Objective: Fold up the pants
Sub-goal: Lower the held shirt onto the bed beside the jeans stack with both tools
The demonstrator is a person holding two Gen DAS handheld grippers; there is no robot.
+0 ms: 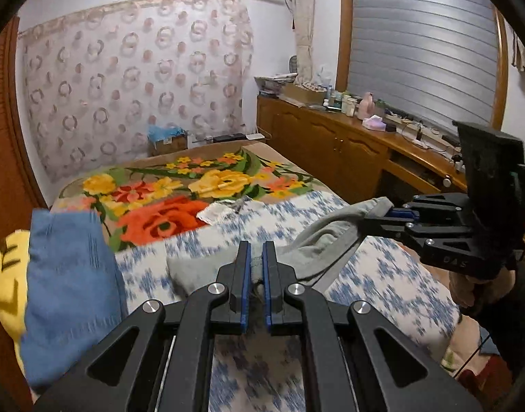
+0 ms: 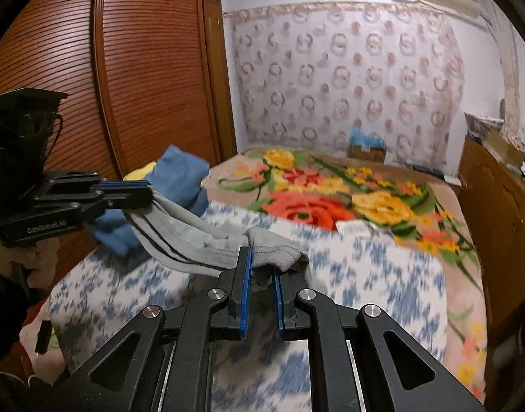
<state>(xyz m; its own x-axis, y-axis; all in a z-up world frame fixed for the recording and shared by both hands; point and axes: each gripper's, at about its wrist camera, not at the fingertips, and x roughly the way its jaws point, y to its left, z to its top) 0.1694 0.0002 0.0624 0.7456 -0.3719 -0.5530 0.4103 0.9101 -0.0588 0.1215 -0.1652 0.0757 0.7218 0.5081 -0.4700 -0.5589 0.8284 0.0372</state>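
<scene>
Closest to each lens are the black linkages and blue-padded fingers of a hand-held gripper, so the account begins there and then runs from the biggest thing down.

Largest is the bed (image 2: 451, 226), spread with a floral blanket (image 1: 180, 185) and, nearer, a blue-and-white patterned sheet (image 2: 372, 274). On its left side lies a pile of blue cloth (image 1: 66, 274) with something yellow (image 1: 4, 274) beneath it; these look like other laundry, not part of the present fold.

Next in size are the grey pants (image 2: 193, 237), marked with dark stripes along one side. They hang in the air above the patterned sheet, stretched between the two tools, with a sagging middle and some cloth trailing down toward the sheet.

Smaller again, the left hand-held gripper (image 1: 257, 257) is pressed together on one end of the pants, grey cloth showing between its pads. The right hand-held gripper (image 2: 262, 267) pinches the other end, a bunched fold draped over its fingers.

As to progress, I judge the task at an early or middle stage: the garment is lifted and held at two points, but no flat, finished fold lies on the bed. What is left, by my estimate, is to bring the held ends together or lay the cloth down, smooth it, and fold again. How many layers are already doubled cannot be told through the motion blur.
</scene>
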